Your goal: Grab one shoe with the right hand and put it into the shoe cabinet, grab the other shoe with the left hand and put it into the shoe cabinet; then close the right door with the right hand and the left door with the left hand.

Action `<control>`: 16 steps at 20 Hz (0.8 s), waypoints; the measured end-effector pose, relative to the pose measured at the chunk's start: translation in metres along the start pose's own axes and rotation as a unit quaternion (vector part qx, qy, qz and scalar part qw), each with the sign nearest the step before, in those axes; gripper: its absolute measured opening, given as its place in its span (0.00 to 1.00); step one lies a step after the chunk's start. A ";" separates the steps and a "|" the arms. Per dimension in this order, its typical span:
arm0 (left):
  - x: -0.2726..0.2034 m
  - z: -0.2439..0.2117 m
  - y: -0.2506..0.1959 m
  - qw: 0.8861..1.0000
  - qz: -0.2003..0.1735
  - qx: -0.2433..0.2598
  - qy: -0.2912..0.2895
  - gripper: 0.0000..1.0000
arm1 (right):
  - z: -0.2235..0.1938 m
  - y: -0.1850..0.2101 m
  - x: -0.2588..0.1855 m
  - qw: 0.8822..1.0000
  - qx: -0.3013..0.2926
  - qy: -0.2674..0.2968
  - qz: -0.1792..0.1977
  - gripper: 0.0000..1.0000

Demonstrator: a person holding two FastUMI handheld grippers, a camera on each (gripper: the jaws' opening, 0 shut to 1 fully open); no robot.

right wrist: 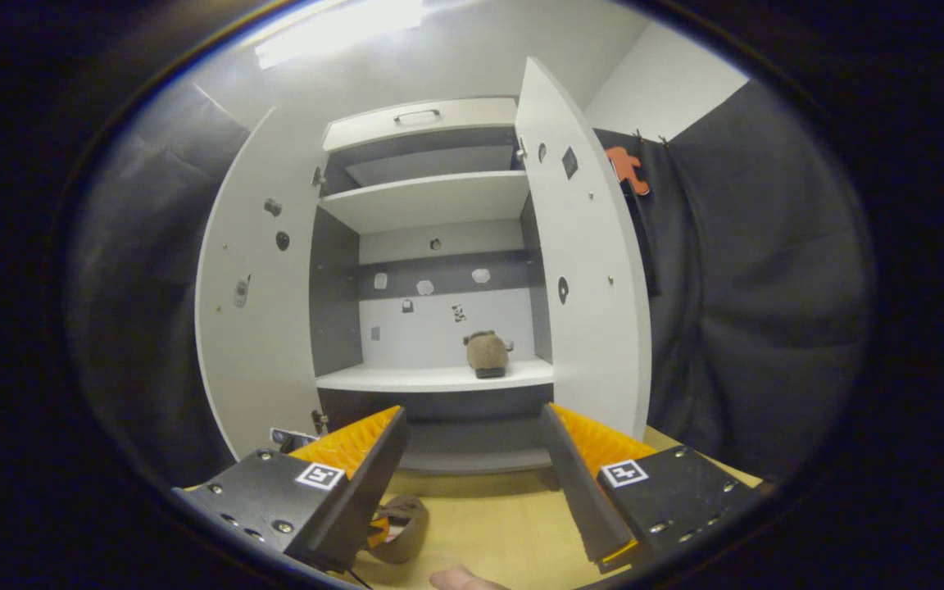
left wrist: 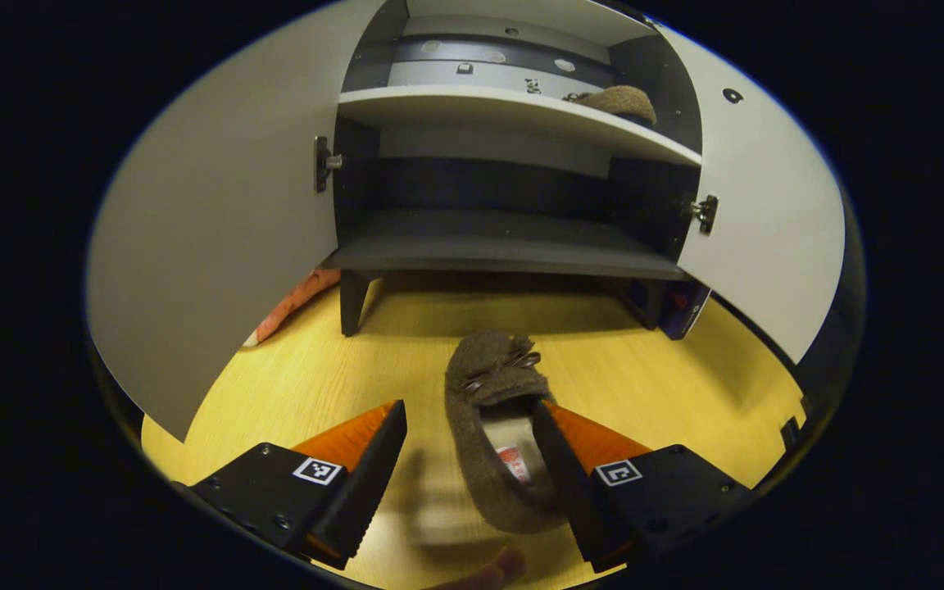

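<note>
A brown felt shoe [left wrist: 488, 434] with a small bow lies on the wooden floor in the left gripper view, toe toward the cabinet. My left gripper [left wrist: 469, 418] is open over it; its right finger [left wrist: 558, 467] sits inside the shoe's opening and the left finger stands apart on the floor side. The other brown shoe [left wrist: 621, 102] rests on the cabinet's white shelf [left wrist: 513, 111] at the right, seen also as the shoe [right wrist: 487, 353] on the shelf [right wrist: 431, 378]. My right gripper [right wrist: 472, 426] hangs open and empty before the cabinet.
Both white doors stand wide: left door [left wrist: 218, 229], right door [left wrist: 767, 213], again as the left door [right wrist: 263, 303] and right door [right wrist: 591, 279]. A dark lower shelf [left wrist: 505, 246] sits beneath. Part of the floor shoe [right wrist: 402, 524] shows under the right gripper's left finger.
</note>
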State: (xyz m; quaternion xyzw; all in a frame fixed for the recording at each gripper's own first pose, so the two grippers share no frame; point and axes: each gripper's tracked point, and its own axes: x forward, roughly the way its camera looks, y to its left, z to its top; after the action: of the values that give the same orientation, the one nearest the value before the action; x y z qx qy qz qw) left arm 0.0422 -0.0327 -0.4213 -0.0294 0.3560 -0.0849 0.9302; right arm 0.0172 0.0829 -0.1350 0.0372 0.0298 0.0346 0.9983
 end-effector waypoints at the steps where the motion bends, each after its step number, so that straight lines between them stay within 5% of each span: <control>1: 0.005 -0.006 0.002 1.000 0.004 0.001 0.010 0.96 | -0.003 -0.001 0.000 1.000 -0.003 0.000 -0.002 0.98; 4: 0.016 -0.014 0.007 1.000 0.014 0.010 0.016 0.96 | -0.011 0.001 0.002 1.000 -0.006 0.004 0.004 0.98; 7: 0.021 -0.014 0.004 1.000 0.003 0.021 0.010 0.70 | -0.022 0.009 0.003 0.999 0.006 0.019 0.029 0.98; 13: 0.037 -0.025 -0.007 0.999 -0.027 -0.014 0.046 0.39 | -0.027 0.004 0.003 0.998 0.034 0.029 0.043 0.98; 16: 0.033 -0.024 -0.006 0.999 -0.019 0.001 0.046 0.06 | -0.027 -0.003 0.002 0.998 0.035 0.028 0.038 0.98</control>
State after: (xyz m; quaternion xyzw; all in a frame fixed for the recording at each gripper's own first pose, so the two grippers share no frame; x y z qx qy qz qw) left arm 0.0498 -0.0447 -0.4604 -0.0317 0.3977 -0.1040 0.9110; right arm 0.0180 0.0823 -0.1622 0.0723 0.0573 0.0728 0.9931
